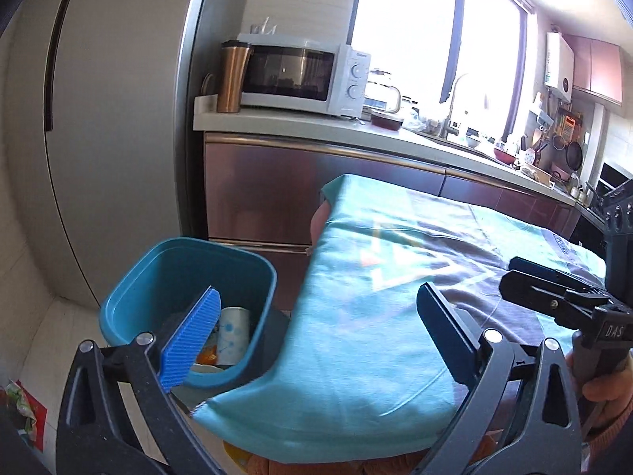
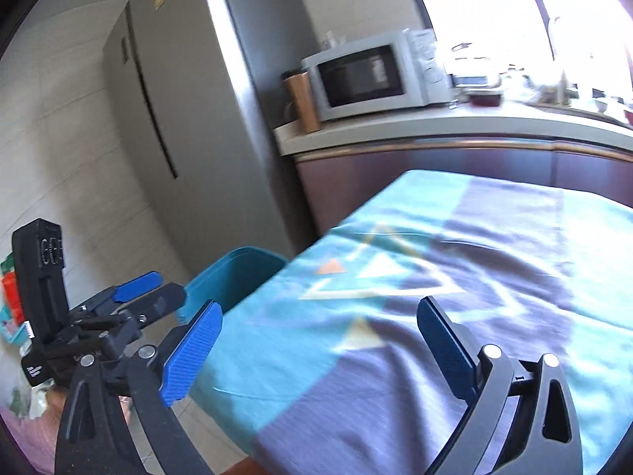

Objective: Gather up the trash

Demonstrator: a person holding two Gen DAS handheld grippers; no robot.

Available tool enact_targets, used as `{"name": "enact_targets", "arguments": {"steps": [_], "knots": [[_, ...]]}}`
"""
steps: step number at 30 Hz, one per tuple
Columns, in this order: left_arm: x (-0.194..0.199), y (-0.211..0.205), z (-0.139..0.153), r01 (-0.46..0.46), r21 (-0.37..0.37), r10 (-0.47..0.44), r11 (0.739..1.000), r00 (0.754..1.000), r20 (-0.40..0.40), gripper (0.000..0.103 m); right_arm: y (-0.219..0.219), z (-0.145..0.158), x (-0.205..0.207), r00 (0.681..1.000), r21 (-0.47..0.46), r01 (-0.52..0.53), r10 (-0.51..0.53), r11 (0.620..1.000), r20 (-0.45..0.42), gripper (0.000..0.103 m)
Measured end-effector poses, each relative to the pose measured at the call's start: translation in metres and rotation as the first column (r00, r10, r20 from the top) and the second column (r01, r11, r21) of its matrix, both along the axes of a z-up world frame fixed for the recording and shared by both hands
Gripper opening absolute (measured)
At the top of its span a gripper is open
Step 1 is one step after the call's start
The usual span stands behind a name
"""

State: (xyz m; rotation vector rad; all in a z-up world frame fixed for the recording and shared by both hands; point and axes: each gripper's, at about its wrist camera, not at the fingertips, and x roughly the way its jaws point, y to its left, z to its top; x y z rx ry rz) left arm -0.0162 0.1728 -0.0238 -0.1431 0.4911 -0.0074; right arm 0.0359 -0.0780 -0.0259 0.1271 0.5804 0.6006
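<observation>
Smooth teal plastic bin [image 1: 186,277] — matt cotton-like tablecloth [image 1: 368,316] — glossy metal cabinet fronts [image 1: 261,186].

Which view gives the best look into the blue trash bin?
The left wrist view: the blue trash bin is seen from above, with its rim and the trash inside visible. The right wrist view shows only part of its rim and outer wall, behind the tablecloth's edge.
</observation>
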Motion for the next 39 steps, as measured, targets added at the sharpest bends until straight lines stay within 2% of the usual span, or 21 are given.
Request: {"name": "enact_targets", "arguments": {"steps": [5, 12, 15, 27, 39], "knots": [[-0.011, -0.038, 0.007, 0.003, 0.015, -0.004, 1.000, 0.999, 0.045, 0.098, -0.035, -0.002, -0.021, 0.985, -0.026, 0.154, -0.151, 0.988, 0.088, 0.096], [-0.030, -0.075, 0.021, 0.001, 0.064, -0.011, 0.998, 0.988, 0.156, 0.098, -0.073, -0.002, -0.058, 0.944, -0.023, 0.274, -0.264, 0.962, 0.196, 0.096], [-0.038, -0.086, 0.026, -0.006, 0.090, -0.012, 0.996, 0.981, 0.195, 0.098, -0.081, 0.001, -0.072, 0.929, -0.019, 0.298, -0.286, 0.954, 0.236, 0.096], [-0.051, -0.103, 0.029, -0.008, 0.126, -0.023, 0.992, 0.970, 0.242, 0.098, -0.096, 0.008, -0.097, 0.878, -0.001, 0.363, -0.342, 0.932, 0.335, 0.096], [-0.050, -0.105, 0.027, -0.019, 0.127, -0.013, 0.992, 0.969, 0.247, 0.098, -0.105, 0.010, -0.102, 0.857, 0.018, 0.400, -0.380, 0.917, 0.349, 0.096]]}}
